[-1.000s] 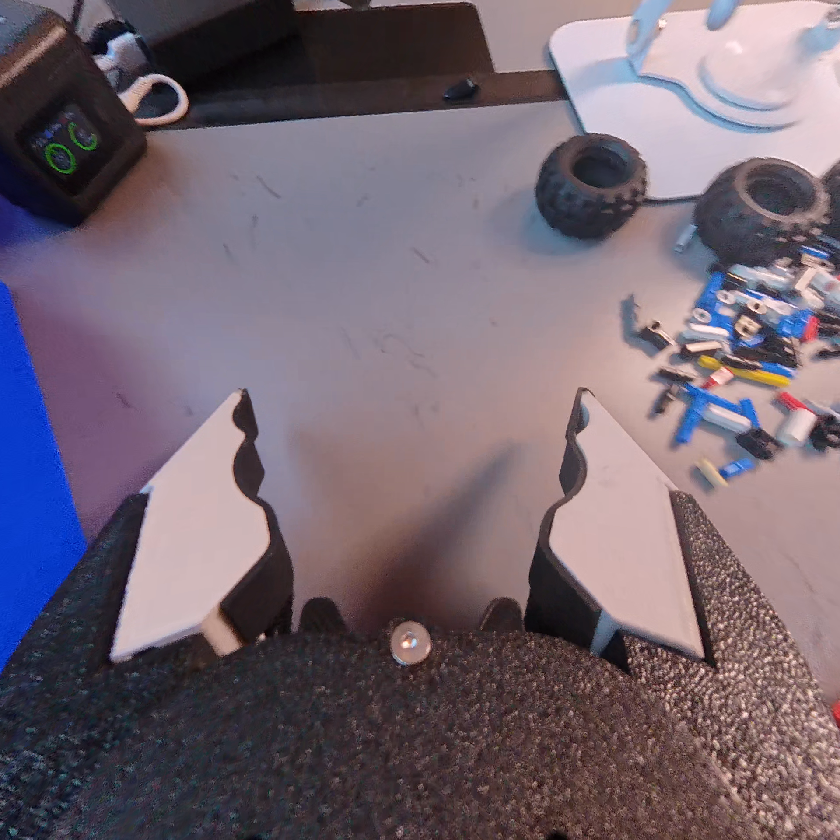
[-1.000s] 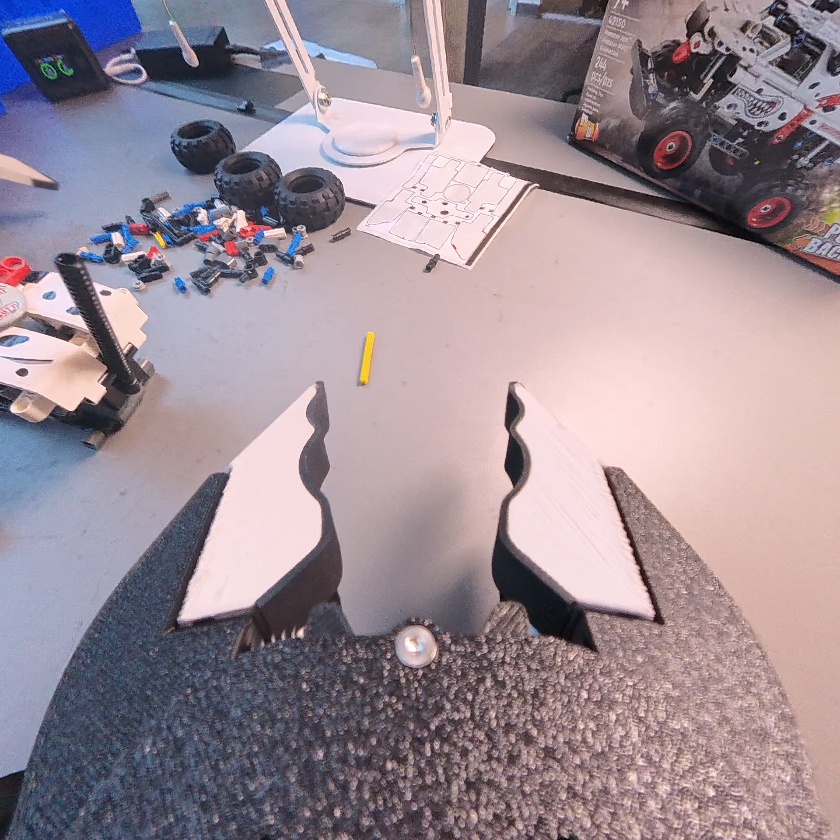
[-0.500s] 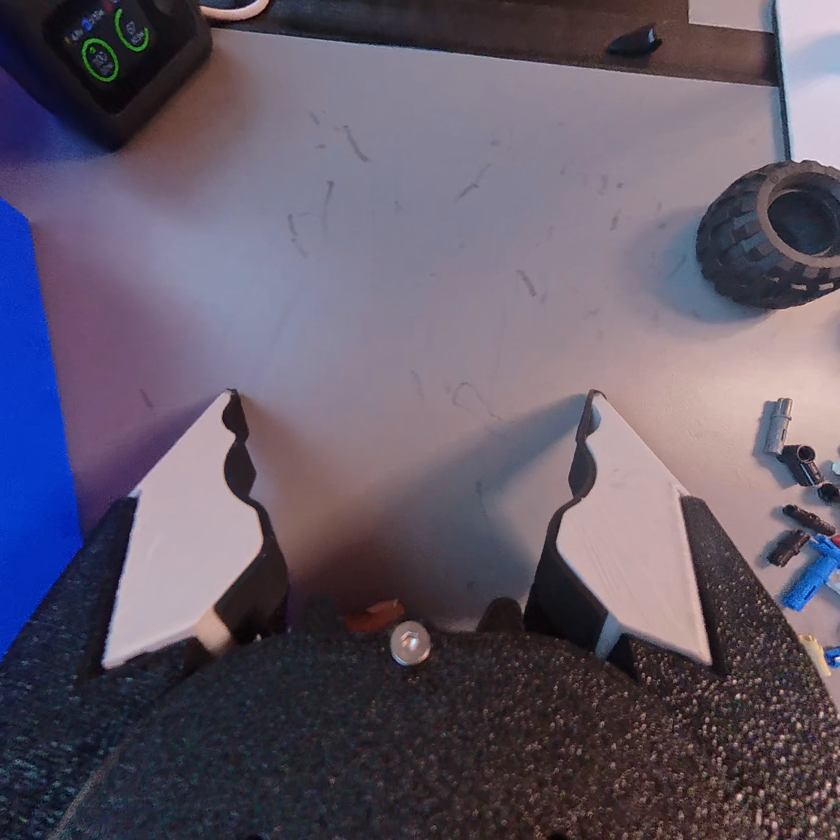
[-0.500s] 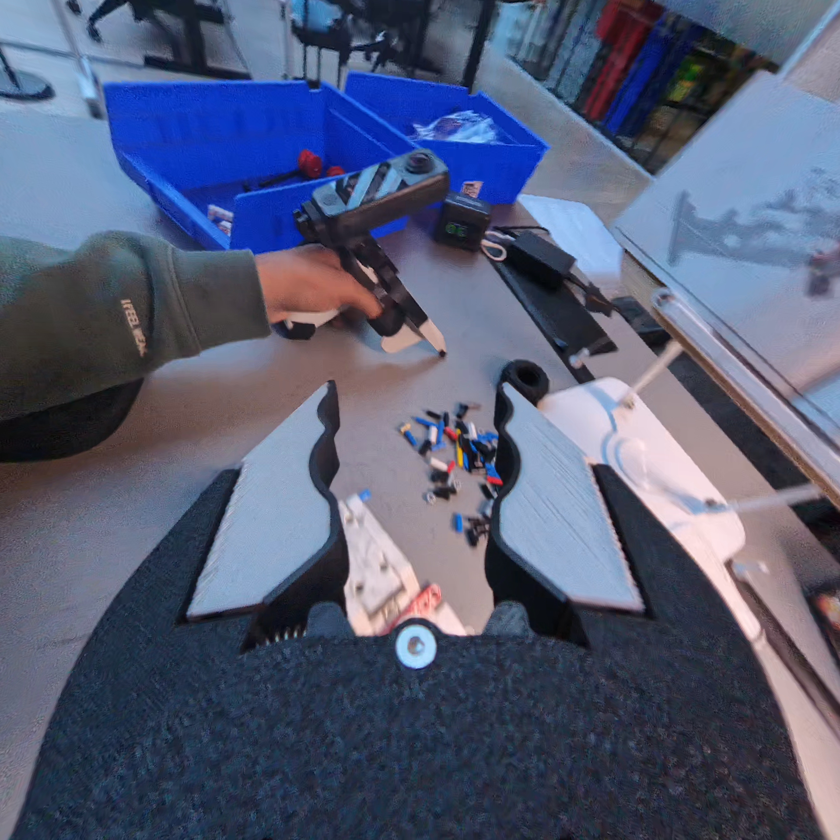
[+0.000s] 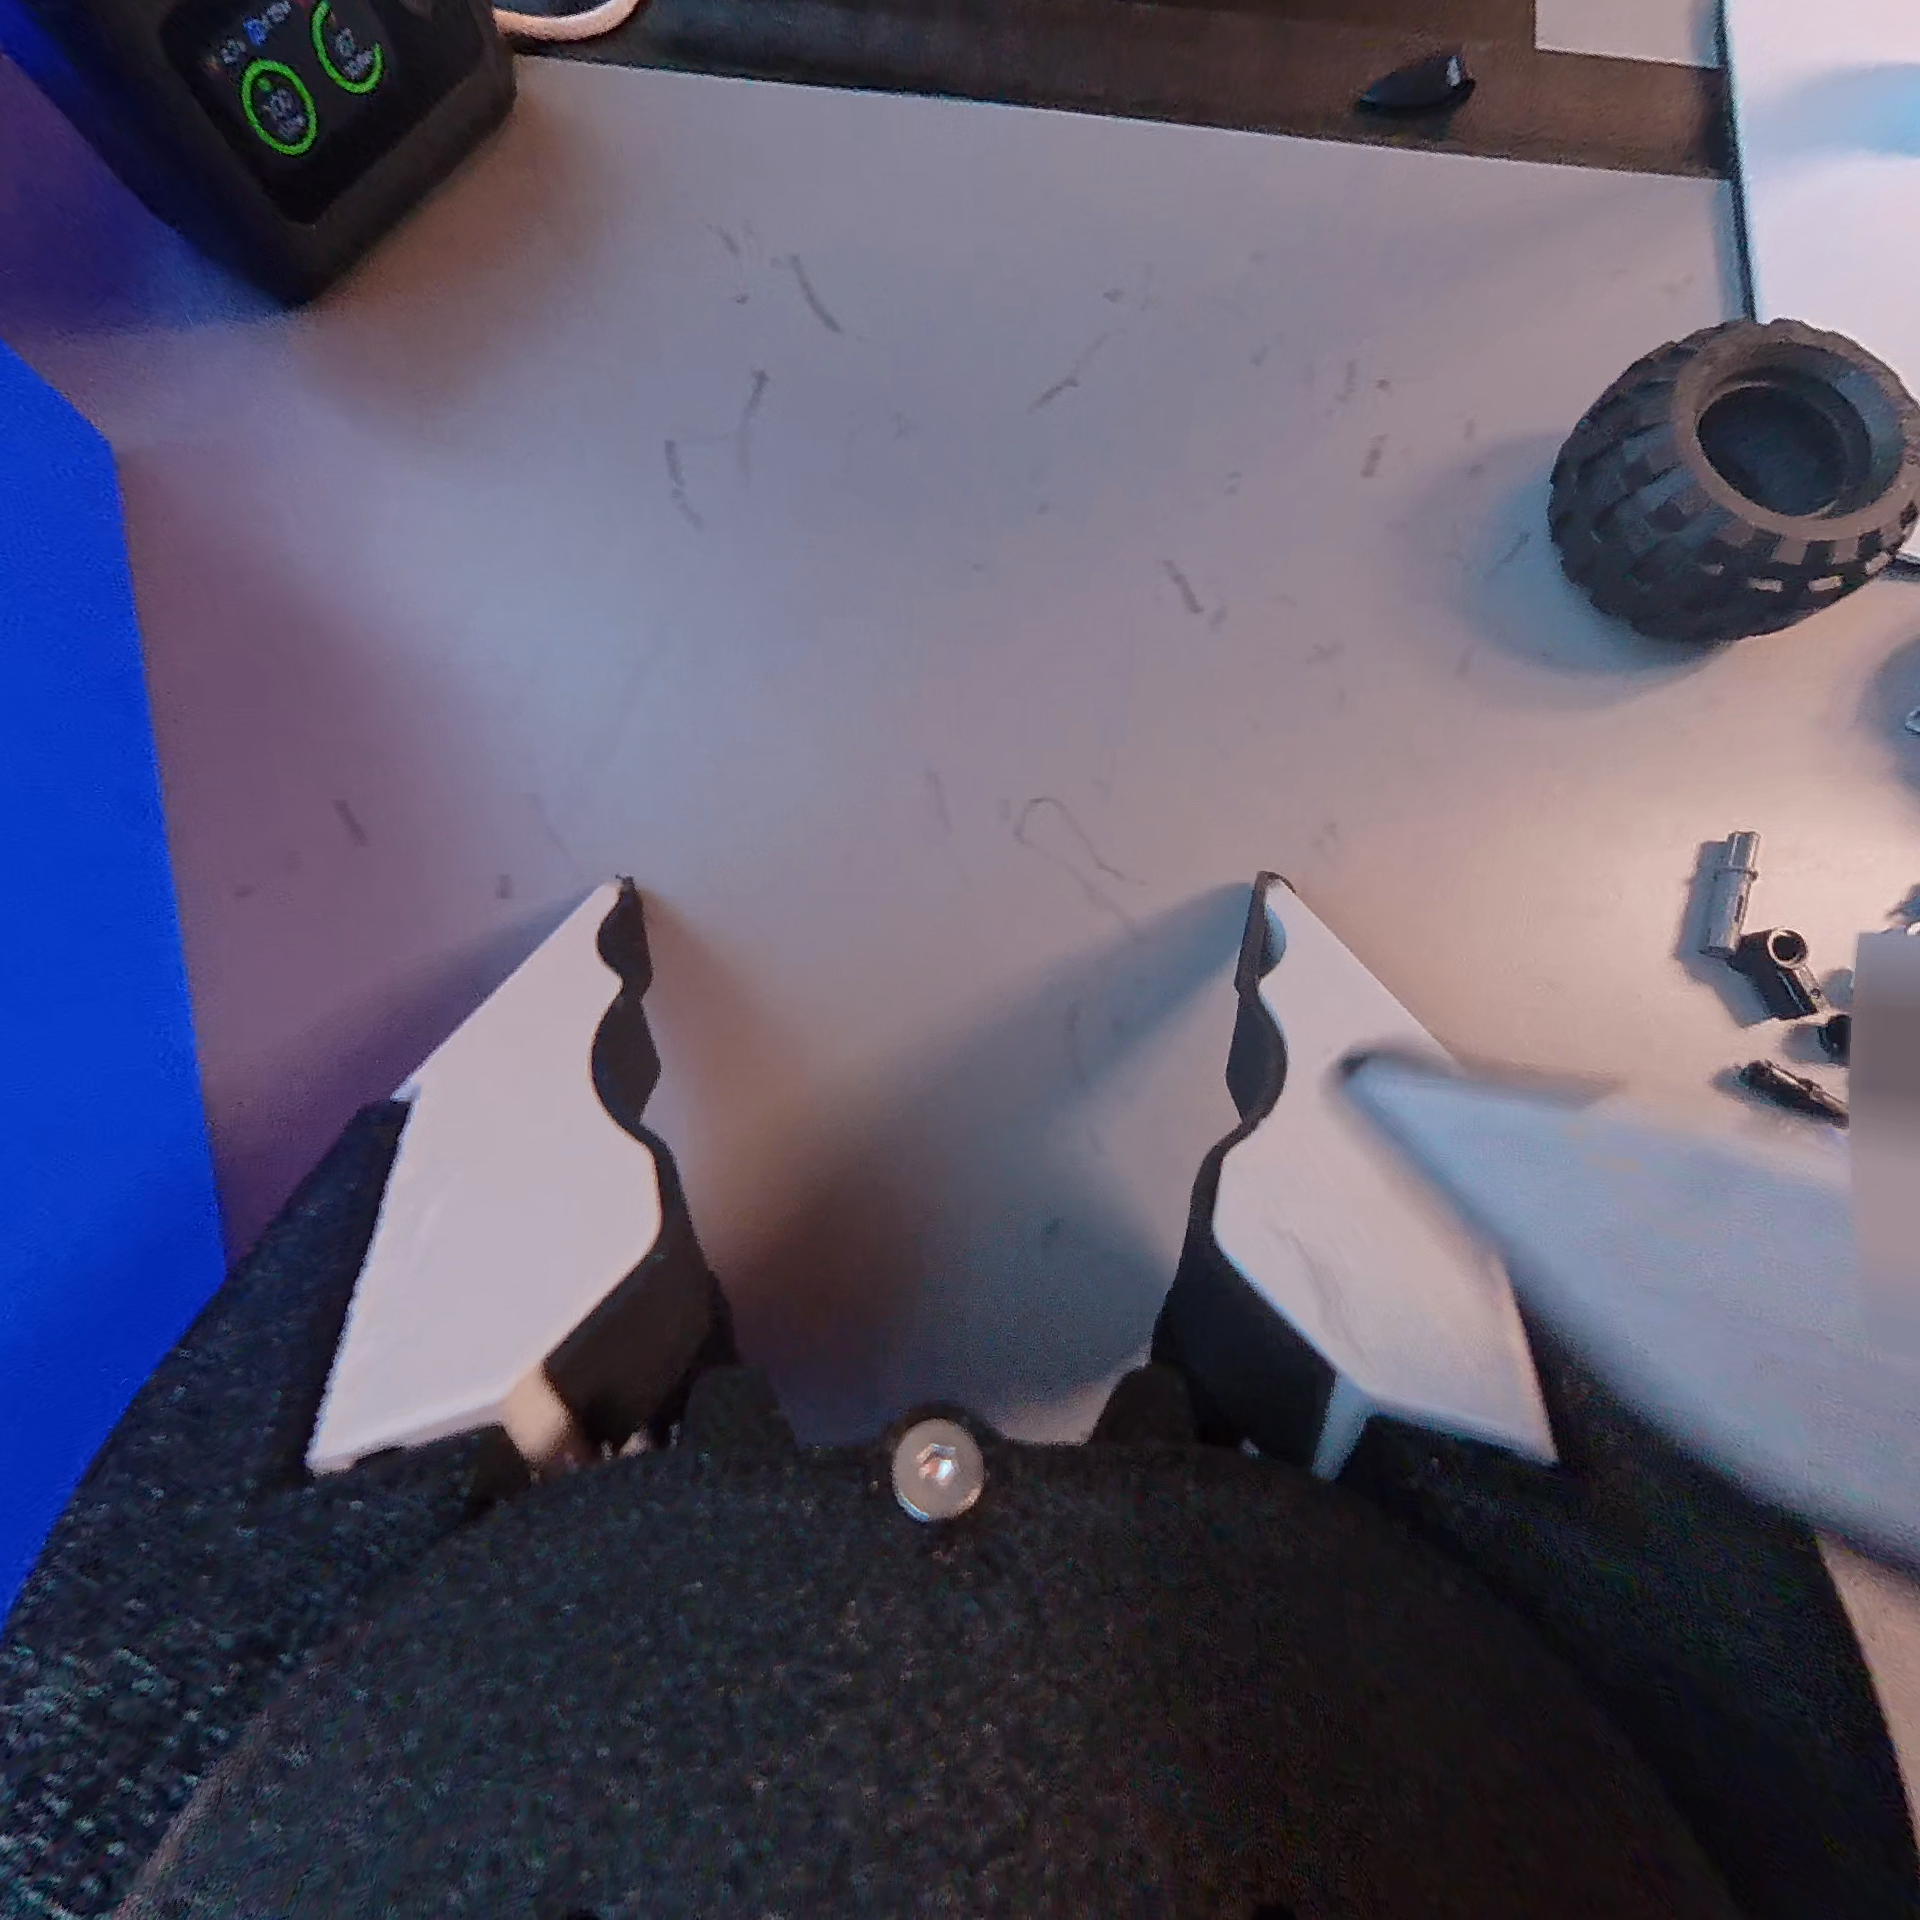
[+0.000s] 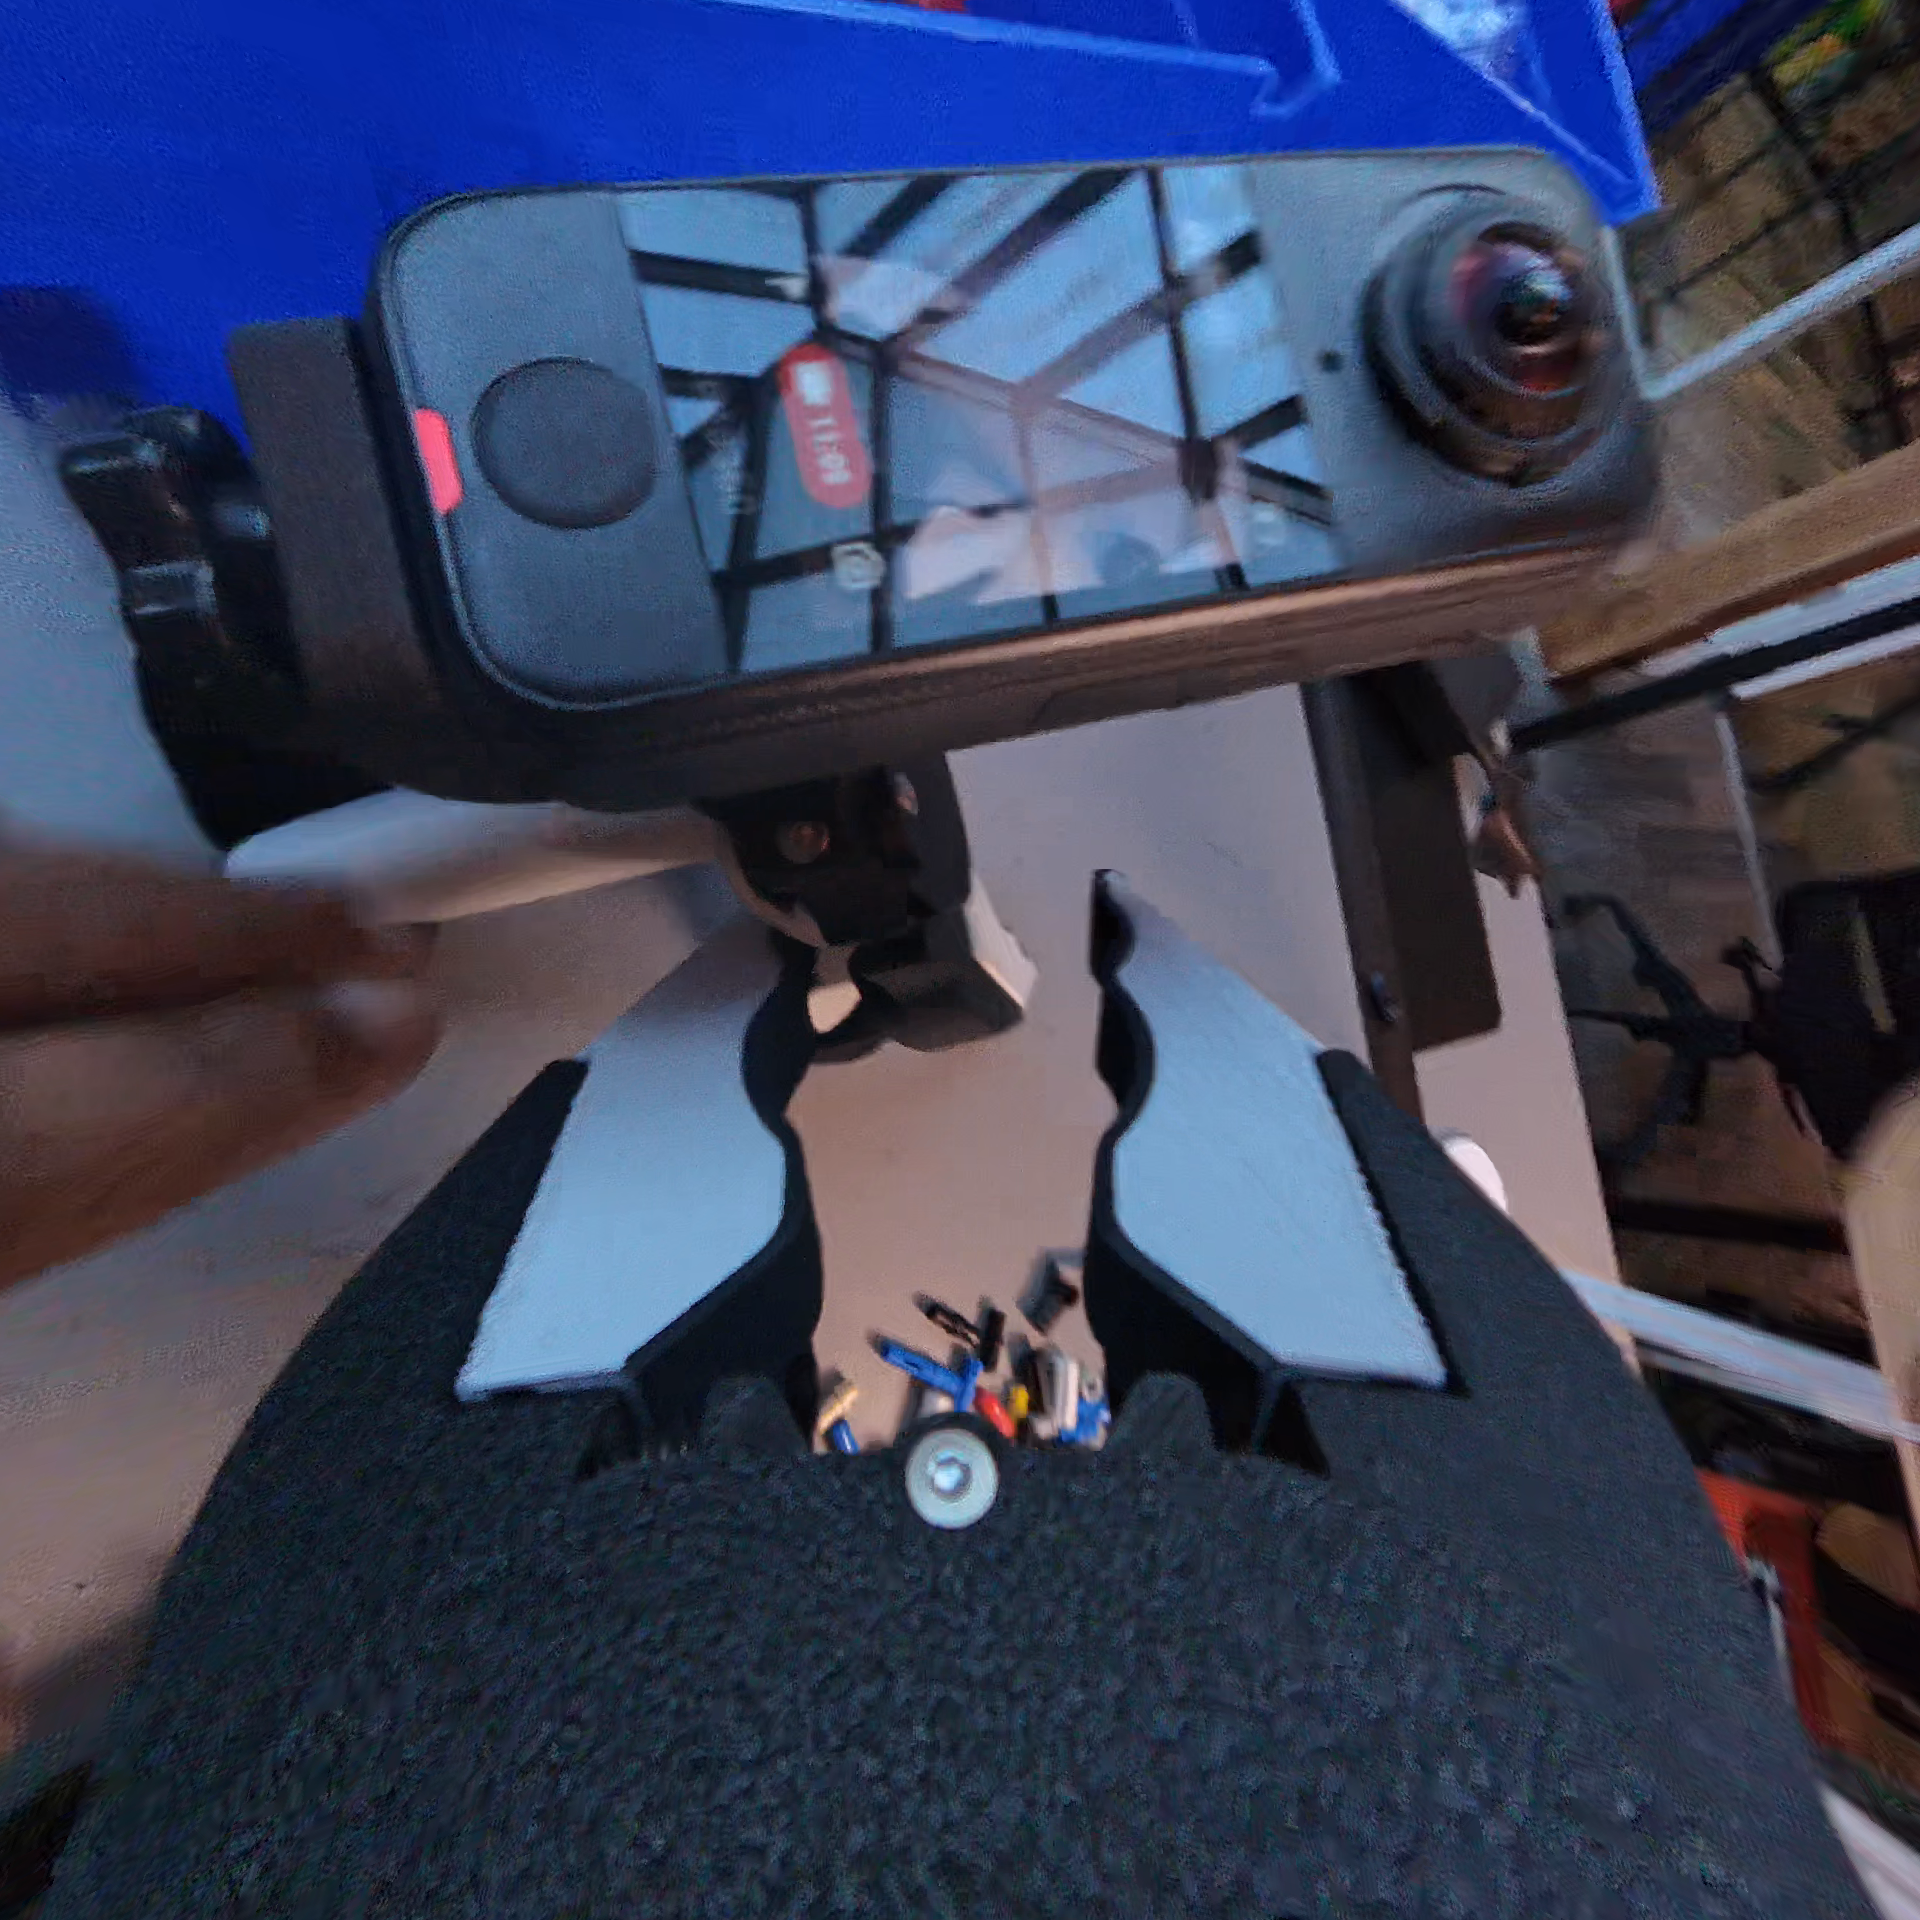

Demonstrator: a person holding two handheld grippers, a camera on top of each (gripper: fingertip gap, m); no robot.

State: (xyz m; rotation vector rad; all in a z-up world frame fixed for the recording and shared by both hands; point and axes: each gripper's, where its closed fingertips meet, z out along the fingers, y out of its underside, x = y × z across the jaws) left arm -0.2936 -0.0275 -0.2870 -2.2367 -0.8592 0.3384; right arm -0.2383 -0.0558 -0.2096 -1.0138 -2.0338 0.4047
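Left gripper hangs low over a bare stretch of the scuffed grey table, fingers spread wide, nothing between them. Nearest loose item: a black knobby tyre ahead and to the right, lying on its side, well apart from the tips. A few small grey and black connector pins lie by the right edge. A black box with a lit display stands at the far left corner; a blue bin wall runs down the left side.

Right gripper — fingers parted to a middling gap, empty. It points straight at the other tool: the camera unit mounted on top of it fills the upper view, very close, and the blurred hand holding that tool sits at left. Under the right gripper's base, a scatter of small blue, black, red and yellow pieces on the table. In the left wrist view a blurred white wedge crosses over the right-hand finger; likely a finger of the right gripper.

Risks, as judgement:
- The two tools are crowded together — a slight drift could knock a fingertip into the camera lens or the hand.
- Heavy blur suggests fast motion; small pieces could be swept or scattered.
- The tyre may roll if clipped on its tread.
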